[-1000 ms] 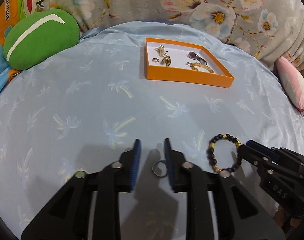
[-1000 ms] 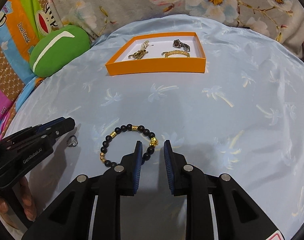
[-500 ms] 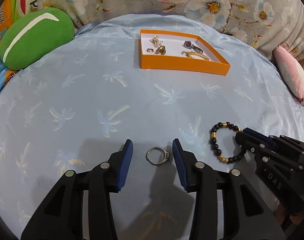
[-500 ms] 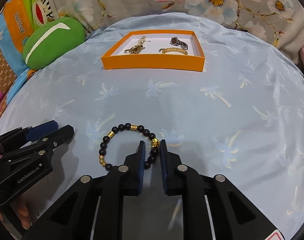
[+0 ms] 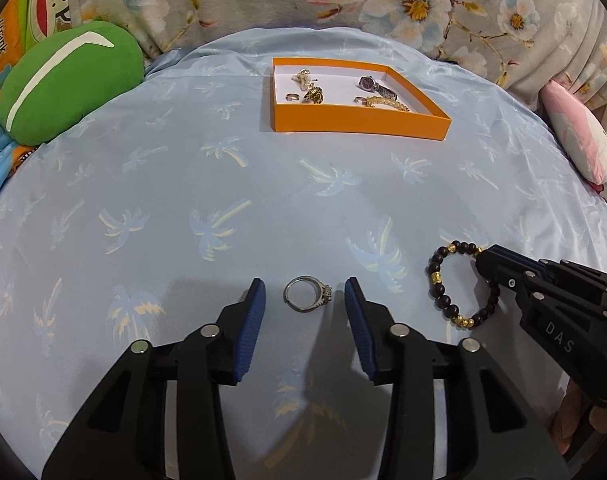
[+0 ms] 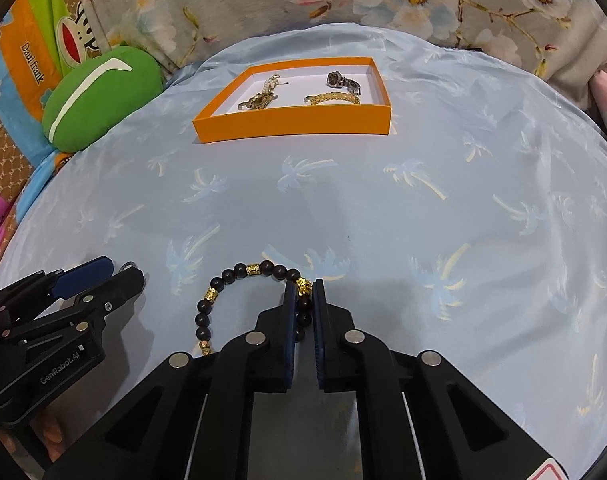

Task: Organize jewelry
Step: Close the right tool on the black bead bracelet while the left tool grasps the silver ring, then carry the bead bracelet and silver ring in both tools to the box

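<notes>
Two blue pads of the left gripper [image 5: 305, 300] stand spread, having just narrowed, around a ring [image 5: 307, 299] without touching it on the palm-print sheet [image 5: 183, 184]. In the right wrist view, the right gripper [image 6: 304, 294] pinches the beaded bracelet [image 6: 239, 276], partly hidden beneath it; the orange tray [image 6: 291, 122] lies well ahead.

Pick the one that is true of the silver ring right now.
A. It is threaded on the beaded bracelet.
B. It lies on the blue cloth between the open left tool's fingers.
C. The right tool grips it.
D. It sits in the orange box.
B: the silver ring lies flat on the blue cloth, clear of both fingers of the left tool.
</notes>
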`<action>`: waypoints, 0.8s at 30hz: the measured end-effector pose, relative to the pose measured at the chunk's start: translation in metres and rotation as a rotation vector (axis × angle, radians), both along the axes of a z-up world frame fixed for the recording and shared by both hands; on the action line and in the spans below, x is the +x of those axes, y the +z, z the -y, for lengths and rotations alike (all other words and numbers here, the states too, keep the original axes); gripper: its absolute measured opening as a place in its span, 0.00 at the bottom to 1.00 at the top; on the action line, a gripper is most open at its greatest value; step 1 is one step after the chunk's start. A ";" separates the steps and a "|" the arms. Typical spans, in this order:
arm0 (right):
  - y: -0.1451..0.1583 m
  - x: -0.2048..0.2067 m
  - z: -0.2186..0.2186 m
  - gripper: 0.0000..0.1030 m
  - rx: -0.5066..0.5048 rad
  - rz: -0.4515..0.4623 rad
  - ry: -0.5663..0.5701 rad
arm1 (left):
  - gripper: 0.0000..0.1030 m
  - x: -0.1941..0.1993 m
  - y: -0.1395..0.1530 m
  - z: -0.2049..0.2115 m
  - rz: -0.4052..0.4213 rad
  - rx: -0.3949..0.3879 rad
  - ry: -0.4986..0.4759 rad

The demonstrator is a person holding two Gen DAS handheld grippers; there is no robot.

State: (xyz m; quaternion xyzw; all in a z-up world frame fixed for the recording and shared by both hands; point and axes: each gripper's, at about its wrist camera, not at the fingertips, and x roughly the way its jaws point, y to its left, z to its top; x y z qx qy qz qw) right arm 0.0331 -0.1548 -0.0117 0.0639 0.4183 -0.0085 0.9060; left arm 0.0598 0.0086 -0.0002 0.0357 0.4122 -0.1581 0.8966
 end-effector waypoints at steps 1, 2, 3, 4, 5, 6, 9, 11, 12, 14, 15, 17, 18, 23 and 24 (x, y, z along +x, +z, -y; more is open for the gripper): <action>0.000 0.000 0.000 0.07 0.001 0.000 0.000 | 0.28 0.000 0.000 0.000 0.000 -0.002 0.000; 0.000 0.000 0.000 0.07 0.003 0.000 0.000 | 0.26 0.001 0.000 0.000 0.000 -0.005 -0.001; 0.000 0.000 0.001 0.07 0.006 0.000 0.000 | 0.23 0.001 0.000 0.000 -0.001 -0.008 -0.006; 0.000 0.001 0.001 0.07 0.009 0.001 0.000 | 0.23 0.001 0.000 0.000 0.000 -0.008 -0.009; 0.000 0.001 0.002 0.07 0.012 0.001 0.001 | 0.23 0.000 0.000 0.001 0.001 -0.008 -0.013; 0.000 0.001 0.002 0.07 0.014 0.001 0.000 | 0.23 0.000 0.000 0.001 0.004 -0.007 -0.018; 0.000 0.000 0.003 0.07 0.019 0.002 0.000 | 0.23 -0.002 0.002 0.003 0.013 -0.004 -0.026; 0.000 0.000 0.003 0.07 0.023 0.004 -0.001 | 0.23 -0.004 0.002 0.003 0.017 -0.008 -0.026; 0.000 0.000 0.004 0.07 0.028 0.006 -0.004 | 0.22 -0.004 0.003 0.003 0.020 -0.010 -0.024; 0.001 -0.001 0.005 0.07 0.035 0.010 -0.007 | 0.22 -0.004 0.004 0.002 0.024 -0.018 -0.019; 0.001 0.000 0.005 0.07 0.039 0.010 -0.006 | 0.22 -0.004 0.005 0.001 0.026 -0.020 -0.017; 0.003 -0.001 0.006 0.07 0.042 0.013 -0.004 | 0.22 -0.003 0.005 0.001 0.027 -0.022 -0.011; 0.004 -0.001 0.006 0.07 0.043 0.016 -0.004 | 0.22 -0.003 0.006 0.000 0.028 -0.024 -0.006; 0.012 0.000 0.010 0.07 0.050 0.038 -0.011 | 0.22 0.005 0.008 -0.005 0.011 -0.053 0.013; 0.014 0.001 0.012 0.07 0.050 0.042 -0.014 | 0.22 0.006 0.010 -0.004 0.016 -0.052 0.016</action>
